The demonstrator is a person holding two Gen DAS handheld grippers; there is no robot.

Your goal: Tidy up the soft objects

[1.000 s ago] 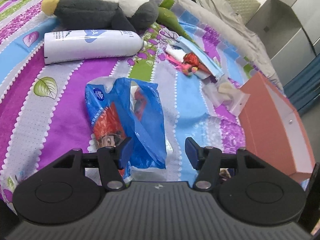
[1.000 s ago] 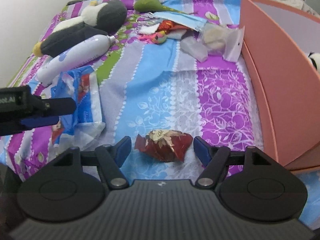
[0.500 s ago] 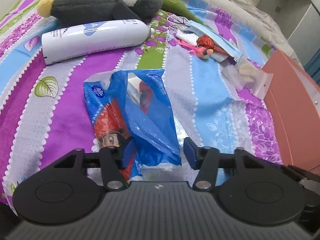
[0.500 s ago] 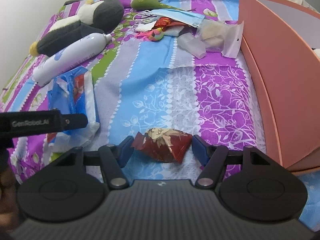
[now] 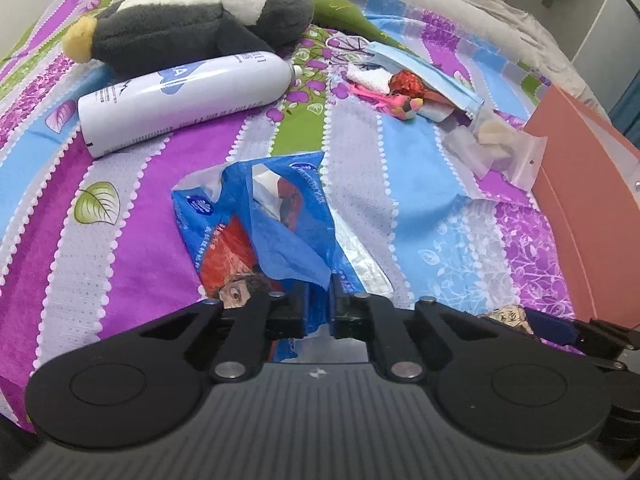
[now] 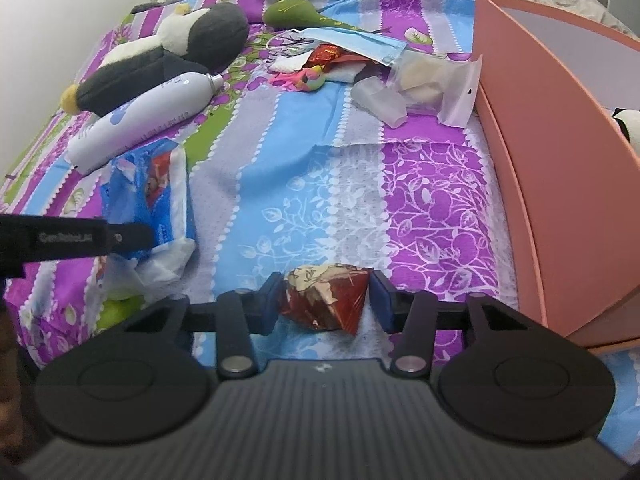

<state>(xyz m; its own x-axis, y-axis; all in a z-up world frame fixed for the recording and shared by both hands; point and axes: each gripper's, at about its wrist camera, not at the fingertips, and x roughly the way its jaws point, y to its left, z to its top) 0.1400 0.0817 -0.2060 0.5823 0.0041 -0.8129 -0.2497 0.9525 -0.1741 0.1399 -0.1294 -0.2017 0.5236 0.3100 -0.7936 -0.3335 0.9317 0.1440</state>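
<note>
A blue tissue pack with a cartoon print lies on the striped bedspread; my left gripper is shut on its near edge. The pack also shows in the right wrist view, with the left gripper on it. My right gripper is shut on a small red and cream wrapper low on the bed; the wrapper shows at the lower right of the left wrist view. A grey and white plush penguin lies at the back left.
A white spray bottle lies before the penguin. A green plush, a blue face mask, a small pink toy and clear bags lie further back. An orange open box stands at the right.
Both grippers were open a second ago. The left has moved forward and closed on the tissue pack; the right has closed on the red wrapper.
</note>
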